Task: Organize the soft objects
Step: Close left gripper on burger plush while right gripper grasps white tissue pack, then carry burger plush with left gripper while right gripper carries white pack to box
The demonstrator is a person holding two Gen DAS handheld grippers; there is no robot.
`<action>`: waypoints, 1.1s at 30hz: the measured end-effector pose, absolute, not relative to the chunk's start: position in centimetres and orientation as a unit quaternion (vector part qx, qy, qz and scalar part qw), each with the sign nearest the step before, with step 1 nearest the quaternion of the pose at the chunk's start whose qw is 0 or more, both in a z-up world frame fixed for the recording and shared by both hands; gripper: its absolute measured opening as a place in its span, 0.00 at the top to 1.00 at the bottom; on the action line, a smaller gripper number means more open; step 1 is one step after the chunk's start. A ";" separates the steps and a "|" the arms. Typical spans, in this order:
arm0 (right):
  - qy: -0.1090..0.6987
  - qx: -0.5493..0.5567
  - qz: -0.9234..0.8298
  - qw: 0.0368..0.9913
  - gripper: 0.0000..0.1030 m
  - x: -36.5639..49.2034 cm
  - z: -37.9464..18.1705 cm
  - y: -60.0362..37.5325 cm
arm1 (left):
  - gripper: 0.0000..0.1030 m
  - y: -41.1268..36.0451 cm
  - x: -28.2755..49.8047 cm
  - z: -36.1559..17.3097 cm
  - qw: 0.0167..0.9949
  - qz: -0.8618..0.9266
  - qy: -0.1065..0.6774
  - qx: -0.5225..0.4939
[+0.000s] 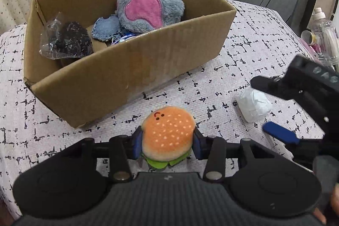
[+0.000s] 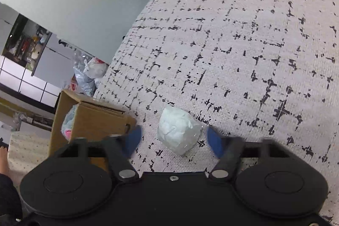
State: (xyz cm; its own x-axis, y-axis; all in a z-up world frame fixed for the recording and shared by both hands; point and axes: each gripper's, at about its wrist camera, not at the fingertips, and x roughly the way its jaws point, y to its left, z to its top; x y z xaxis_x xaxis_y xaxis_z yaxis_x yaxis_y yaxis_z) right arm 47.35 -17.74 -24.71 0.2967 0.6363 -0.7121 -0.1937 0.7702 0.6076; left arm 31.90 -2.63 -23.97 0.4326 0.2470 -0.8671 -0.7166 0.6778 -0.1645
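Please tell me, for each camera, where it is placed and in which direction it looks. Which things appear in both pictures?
Left wrist view: sits on the left tool, looks forward over the burger plush it grips, toward the cardboard box; the right tool shows at right.
Right wrist view: sits on the right tool, looks down at the white wrapped bundle lying between its open fingers, on the patterned cloth.
Shared: the bundle, the box and the cloth.

Burger plush before box; wad right.
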 end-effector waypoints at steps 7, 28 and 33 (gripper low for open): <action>0.508 0.208 0.268 0.792 0.67 46.7 -22.8 -18.6 | 0.57 -3.0 31.9 -23.3 0.803 0.287 0.445 -0.275; 0.429 0.227 0.294 0.824 0.67 42.5 -14.9 -19.3 | 0.57 -1.0 27.4 -15.1 0.849 0.230 0.398 -0.260; 0.420 0.221 0.308 0.824 0.67 41.9 -14.1 -17.8 | 0.57 0.6 26.8 -13.8 0.854 0.235 0.382 -0.262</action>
